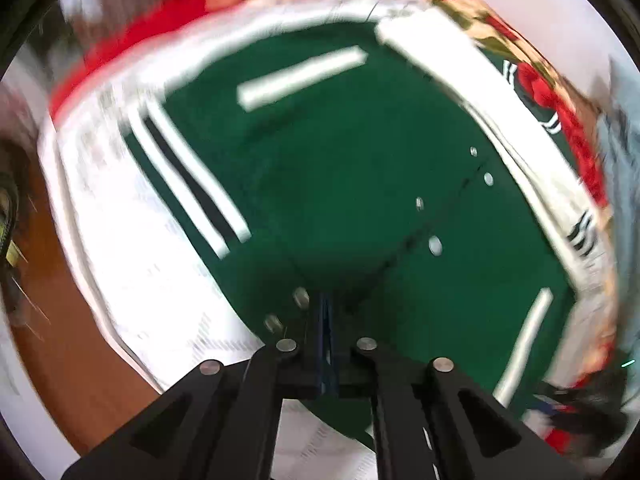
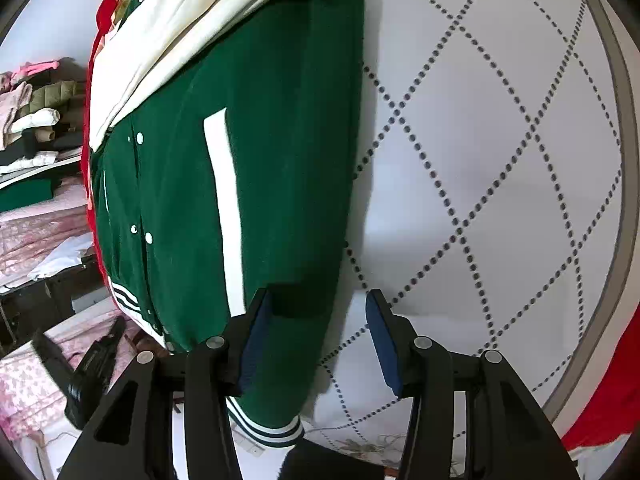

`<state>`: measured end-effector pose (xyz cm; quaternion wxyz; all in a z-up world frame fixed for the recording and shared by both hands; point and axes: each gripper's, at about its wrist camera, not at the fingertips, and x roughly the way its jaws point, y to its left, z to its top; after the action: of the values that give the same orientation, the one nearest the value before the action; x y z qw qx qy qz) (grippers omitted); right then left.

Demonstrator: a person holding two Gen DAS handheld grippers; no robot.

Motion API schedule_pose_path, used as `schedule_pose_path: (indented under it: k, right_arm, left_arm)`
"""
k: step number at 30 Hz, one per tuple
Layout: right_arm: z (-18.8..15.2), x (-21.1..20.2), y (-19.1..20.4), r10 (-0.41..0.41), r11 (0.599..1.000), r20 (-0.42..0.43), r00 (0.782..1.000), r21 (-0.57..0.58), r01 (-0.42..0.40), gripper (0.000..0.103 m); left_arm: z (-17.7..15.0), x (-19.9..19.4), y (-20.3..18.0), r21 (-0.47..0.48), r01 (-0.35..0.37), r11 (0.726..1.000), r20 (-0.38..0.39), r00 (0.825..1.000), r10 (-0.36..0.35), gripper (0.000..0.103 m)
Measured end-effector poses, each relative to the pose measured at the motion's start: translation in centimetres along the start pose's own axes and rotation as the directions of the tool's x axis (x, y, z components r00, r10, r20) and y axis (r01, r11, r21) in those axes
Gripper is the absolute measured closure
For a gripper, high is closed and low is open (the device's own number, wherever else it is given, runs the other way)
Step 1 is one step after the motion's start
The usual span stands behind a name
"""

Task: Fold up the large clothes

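I see the green varsity jacket (image 2: pixel 260 152) lying flat on the white quilted cover (image 2: pixel 500 140), cream sleeves (image 2: pixel 160 40) folded over its chest. My left gripper (image 1: pixel 328 340) is clenched at the jacket's snap-button front; can't tell if fabric is caught. My right gripper (image 2: pixel 316 344) is parted at the hem corner, nothing pinched. Clothes pile (image 2: pixel 36 120) beyond the jacket's far side.

My left view smears with motion blur, white cloth (image 1: pixel 132 264) blown out at lower left. My right view is sharp, evenly bright, soft shadow beside the green jacket (image 2: pixel 280 140); both edges curve.
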<state>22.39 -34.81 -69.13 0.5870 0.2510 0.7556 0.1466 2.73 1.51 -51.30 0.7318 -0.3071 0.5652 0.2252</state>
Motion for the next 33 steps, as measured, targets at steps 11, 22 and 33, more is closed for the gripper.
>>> schedule_pose_path:
  k: [11, 22, 33]
  right_arm:
    - [-0.5, -0.1, 0.3, -0.011, 0.999, -0.035, 0.999, -0.034, 0.01, 0.052]
    - [-1.0, -0.1, -0.2, -0.036, 0.998, -0.038, 0.999, -0.044, 0.034, 0.052]
    - [-1.4, 0.0, 0.2, -0.051, 0.998, -0.038, 0.998, -0.041, 0.05, 0.052]
  left_arm:
    - [-4.5, 4.1, 0.5, -0.127, 0.14, 0.982, -0.17, 0.972, -0.161, 0.012]
    - [-5.5, 0.2, -0.1, -0.098, 0.001, 0.995, 0.063, 0.998, 0.005, 0.098]
    - [-6.4, 0.7, 4.0, -0.283, 0.166, 0.944, -0.09, 0.976, -0.199, 0.092]
